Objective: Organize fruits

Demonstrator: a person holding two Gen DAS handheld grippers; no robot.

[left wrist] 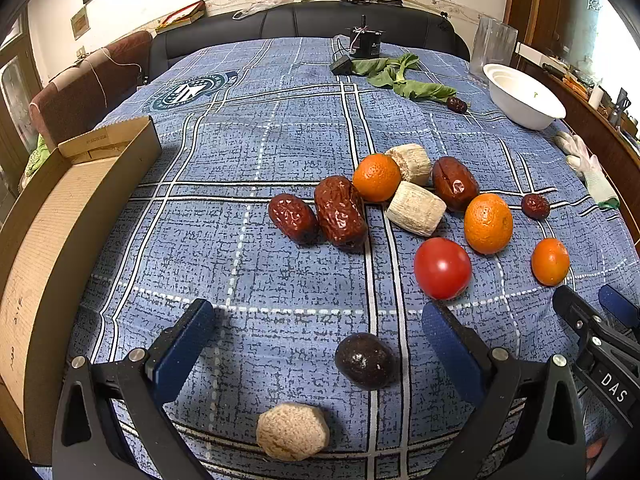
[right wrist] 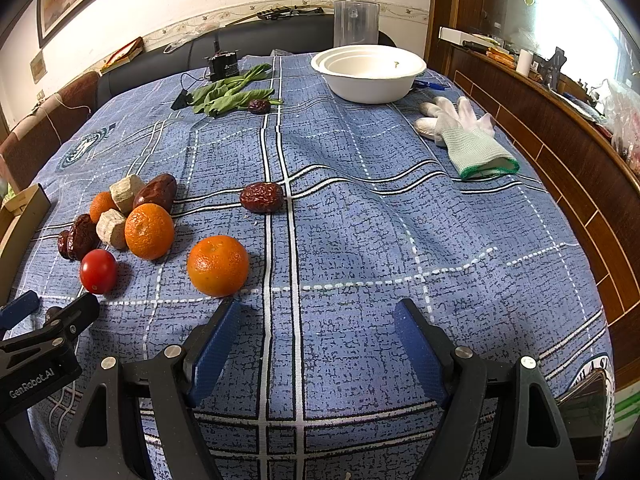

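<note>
The fruits lay in a loose cluster on the blue plaid cloth of the counter [left wrist: 280, 152]: two wrinkled red dates [left wrist: 320, 216] side by side, an orange [left wrist: 376, 177] touching one of them, two pale ridged corn pieces [left wrist: 416, 208], a third date [left wrist: 455, 183], a larger orange [left wrist: 488, 223], a glossy red tomato [left wrist: 442, 268] and a small orange [left wrist: 550, 261] set a little apart. A dark round fruit [left wrist: 364, 361] and a beige lump [left wrist: 293, 431] sat nearer the camera. An open cardboard box [left wrist: 52, 216] stood along the left edge; a white bowl [right wrist: 370, 73] and a white glove [right wrist: 468, 138] lay toward the far right, with bare cloth between them and the cluster.

The left tongs [left wrist: 318, 340] hung low over the cloth, spread wide and holding nothing, the dark fruit lying between their fingers. The right tongs [right wrist: 318, 344] were likewise wide open and empty, just short of the nearest orange [right wrist: 218, 266].
</note>
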